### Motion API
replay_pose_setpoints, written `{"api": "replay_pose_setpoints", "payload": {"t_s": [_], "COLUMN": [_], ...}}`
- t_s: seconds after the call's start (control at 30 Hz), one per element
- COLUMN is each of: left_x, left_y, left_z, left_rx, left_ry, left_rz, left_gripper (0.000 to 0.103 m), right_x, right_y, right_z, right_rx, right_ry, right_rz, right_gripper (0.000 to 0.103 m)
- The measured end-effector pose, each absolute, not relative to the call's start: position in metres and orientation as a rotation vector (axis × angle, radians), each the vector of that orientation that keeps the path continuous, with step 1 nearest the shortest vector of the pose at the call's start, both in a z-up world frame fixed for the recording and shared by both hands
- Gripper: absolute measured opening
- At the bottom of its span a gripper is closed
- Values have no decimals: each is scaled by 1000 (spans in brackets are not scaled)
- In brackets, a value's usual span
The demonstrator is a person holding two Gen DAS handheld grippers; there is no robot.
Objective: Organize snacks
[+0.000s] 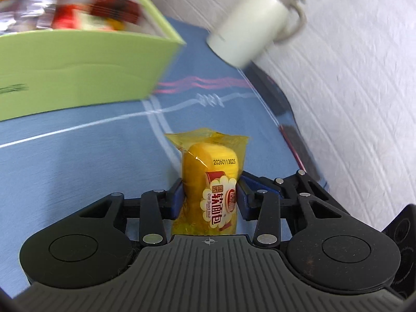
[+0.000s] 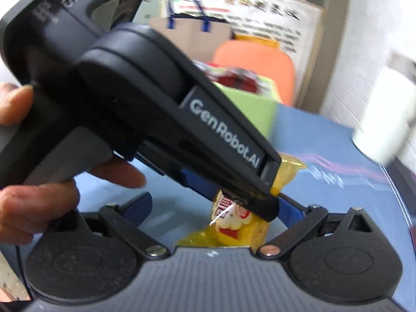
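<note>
A yellow soft-bread packet (image 1: 210, 182) with a red and white label stands lengthwise between the blue pads (image 1: 176, 197) of my left gripper (image 1: 210, 197), which is shut on it just above the blue cloth. In the right wrist view the same packet (image 2: 241, 230) shows under the left gripper's black body (image 2: 182, 119), which a hand (image 2: 33, 189) holds. My right gripper (image 2: 215, 206) is open, its blue fingers (image 2: 140, 205) spread wide on either side of the packet without touching it. A green box (image 1: 78, 72) with several wrapped snacks (image 1: 78, 7) stands at the back left.
A white mug (image 1: 249, 28) sits at the back right near the white wall (image 1: 351, 78). The blue tablecloth (image 1: 78, 161) has white and pink lines. Behind the green box (image 2: 249, 104) I see an orange chair back (image 2: 260, 59) and a paper bag (image 2: 197, 36).
</note>
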State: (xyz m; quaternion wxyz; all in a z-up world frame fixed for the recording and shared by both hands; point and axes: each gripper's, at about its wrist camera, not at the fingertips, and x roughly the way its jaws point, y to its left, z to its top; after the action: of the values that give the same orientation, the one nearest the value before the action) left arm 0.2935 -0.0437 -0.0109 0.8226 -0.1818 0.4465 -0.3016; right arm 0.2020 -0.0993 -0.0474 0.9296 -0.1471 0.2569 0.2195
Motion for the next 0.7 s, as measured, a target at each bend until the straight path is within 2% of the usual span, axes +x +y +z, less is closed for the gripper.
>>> {"api": "replay_pose_setpoints", "payload": {"t_s": [0.23,0.33,0.4,0.47,0.7], "left_x": [280,279,279,281,287], "left_y": [47,67,73,77,84], "left_z": [-19,-25,-26,-26,-21], "left_rx": [-467,-491,-510,-531,-543], "left_ry": [941,921,903,884,876], "left_rz": [-461,-432,-434,-442,-453], "left_gripper": [20,29,45,52,59], "right_x": [209,213,213,212,210], "right_y": [-25,-21,-26,-36,-33], "right_z": [-62,-70,-72,-71,-68], "right_rx": [-305,-262,-232,-156,-8], "right_ry": [556,600,622,640,669], "right_rz": [605,587,548,510,462], "right_gripper": [99,99,99,99,102]}}
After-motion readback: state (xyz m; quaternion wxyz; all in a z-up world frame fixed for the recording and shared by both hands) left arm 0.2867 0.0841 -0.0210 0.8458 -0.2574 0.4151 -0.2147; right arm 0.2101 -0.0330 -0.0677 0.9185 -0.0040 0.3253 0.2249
